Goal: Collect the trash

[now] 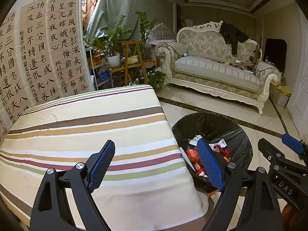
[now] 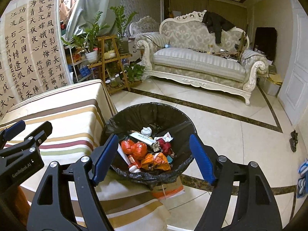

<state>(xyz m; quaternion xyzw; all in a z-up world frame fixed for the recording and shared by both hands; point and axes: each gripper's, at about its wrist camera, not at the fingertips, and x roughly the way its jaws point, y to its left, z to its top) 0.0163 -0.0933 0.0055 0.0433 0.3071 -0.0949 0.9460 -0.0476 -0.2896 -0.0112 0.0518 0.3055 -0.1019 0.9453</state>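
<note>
A bin with a black liner [image 2: 150,113] stands on the floor beside the striped table [image 2: 63,127]. It holds orange bags [image 2: 137,150], a white box, crumpled paper and wrappers. My right gripper [image 2: 154,156] is open and empty above the bin. My left gripper [image 1: 156,162] is open and empty over the table's right edge [image 1: 96,127], with the bin [image 1: 211,123] to its right. The right gripper shows at the far right of the left wrist view [image 1: 277,146]. The left gripper shows at the left of the right wrist view [image 2: 27,129].
An ornate sofa [image 2: 198,59] with a black jacket stands at the back. A wooden plant stand [image 2: 111,61] with potted plants is behind the table. Calligraphy sheets [image 1: 38,53] hang on the left wall. A cardboard piece [image 2: 167,188] lies under the bin. Tiled floor lies to the right.
</note>
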